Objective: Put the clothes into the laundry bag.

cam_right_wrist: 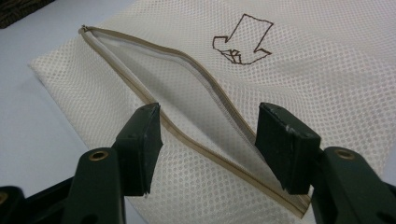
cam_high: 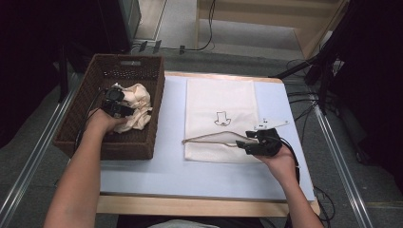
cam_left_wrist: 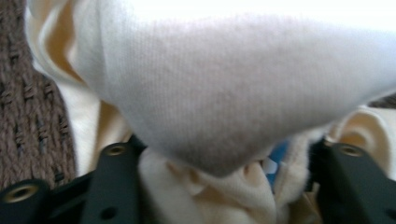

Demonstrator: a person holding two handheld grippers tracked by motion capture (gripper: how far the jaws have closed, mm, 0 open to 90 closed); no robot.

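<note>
The left gripper [cam_high: 115, 105] has its jaws closed on cream clothes [cam_high: 135, 107] in the basket [cam_high: 145, 71], to lift them; the right gripper [cam_right_wrist: 208, 140], jaws wide and empty, waits at the unzipped mesh bag [cam_right_wrist: 299, 70].

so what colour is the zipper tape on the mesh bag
Tan zipper tape on the cream mesh bag; clearest in the right gripper view.

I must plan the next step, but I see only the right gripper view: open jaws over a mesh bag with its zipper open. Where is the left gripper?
Observer: The left gripper is inside a brown woven basket, which stands left of the mesh bag.
Operator: Is something in this basket?
Observer: Yes, a crumpled cream cloth; it is bunched between the left jaws.
</note>
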